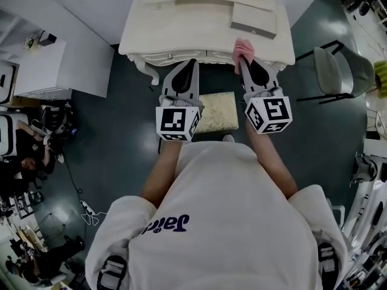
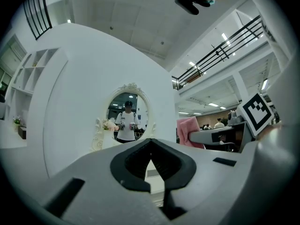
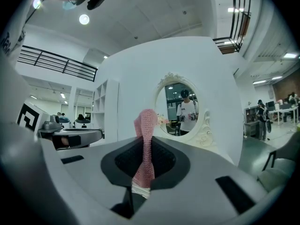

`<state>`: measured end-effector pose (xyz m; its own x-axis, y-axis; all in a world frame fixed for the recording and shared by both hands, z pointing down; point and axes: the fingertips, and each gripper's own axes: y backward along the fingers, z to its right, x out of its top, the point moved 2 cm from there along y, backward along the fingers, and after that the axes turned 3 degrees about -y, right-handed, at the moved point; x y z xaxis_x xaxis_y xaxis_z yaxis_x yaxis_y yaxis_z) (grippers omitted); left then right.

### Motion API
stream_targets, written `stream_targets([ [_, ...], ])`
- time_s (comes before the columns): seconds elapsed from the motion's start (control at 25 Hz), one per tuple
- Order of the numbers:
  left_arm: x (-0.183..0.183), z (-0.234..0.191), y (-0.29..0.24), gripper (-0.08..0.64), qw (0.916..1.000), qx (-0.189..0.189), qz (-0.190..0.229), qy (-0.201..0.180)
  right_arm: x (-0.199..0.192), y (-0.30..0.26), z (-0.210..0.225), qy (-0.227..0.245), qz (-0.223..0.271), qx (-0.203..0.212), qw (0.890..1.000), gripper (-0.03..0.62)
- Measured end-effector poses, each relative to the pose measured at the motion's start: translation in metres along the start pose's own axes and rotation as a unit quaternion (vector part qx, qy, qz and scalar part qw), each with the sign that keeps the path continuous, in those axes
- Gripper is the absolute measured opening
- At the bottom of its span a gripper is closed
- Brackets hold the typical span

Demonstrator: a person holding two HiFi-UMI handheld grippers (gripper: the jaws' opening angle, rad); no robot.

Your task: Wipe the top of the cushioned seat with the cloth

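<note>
The cushioned seat (image 1: 216, 112), pale with a floral top, stands on the dark floor in front of the white dressing table (image 1: 181, 35), below and between my two grippers. My right gripper (image 1: 245, 62) is shut on a pink cloth (image 1: 243, 49), held up over the table's front edge. In the right gripper view the cloth (image 3: 146, 139) stands upright, pinched between the jaws of the right gripper (image 3: 144, 168). My left gripper (image 1: 192, 65) is held level beside it, and its jaws (image 2: 151, 156) are shut with nothing in them. The cloth (image 2: 187, 131) also shows at the right of the left gripper view.
An oval mirror (image 3: 183, 110) with an ornate frame stands on the dressing table, and a grey box (image 1: 254, 20) lies on its right part. A grey chair (image 1: 338, 71) stands at the right. At the left are a white cabinet (image 1: 48, 65), a seated person and floor cables.
</note>
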<state>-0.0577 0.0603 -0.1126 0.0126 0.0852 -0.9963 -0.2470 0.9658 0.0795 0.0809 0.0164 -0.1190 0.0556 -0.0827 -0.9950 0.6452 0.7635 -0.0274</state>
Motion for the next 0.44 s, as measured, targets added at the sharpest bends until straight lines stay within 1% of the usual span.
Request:
stream_targets([
  [0.16, -0.007, 0.003, 0.005, 0.011, 1.0, 0.002, -0.002, 0.003, -0.007, 0.003, -0.001, 0.001, -0.004, 0.0, 1.0, 0.031],
  [0.44, -0.014, 0.013, 0.013, 0.011, 0.9998, 0.003, -0.017, 0.002, -0.017, 0.016, 0.001, -0.02, -0.009, -0.001, 1.0, 0.031],
])
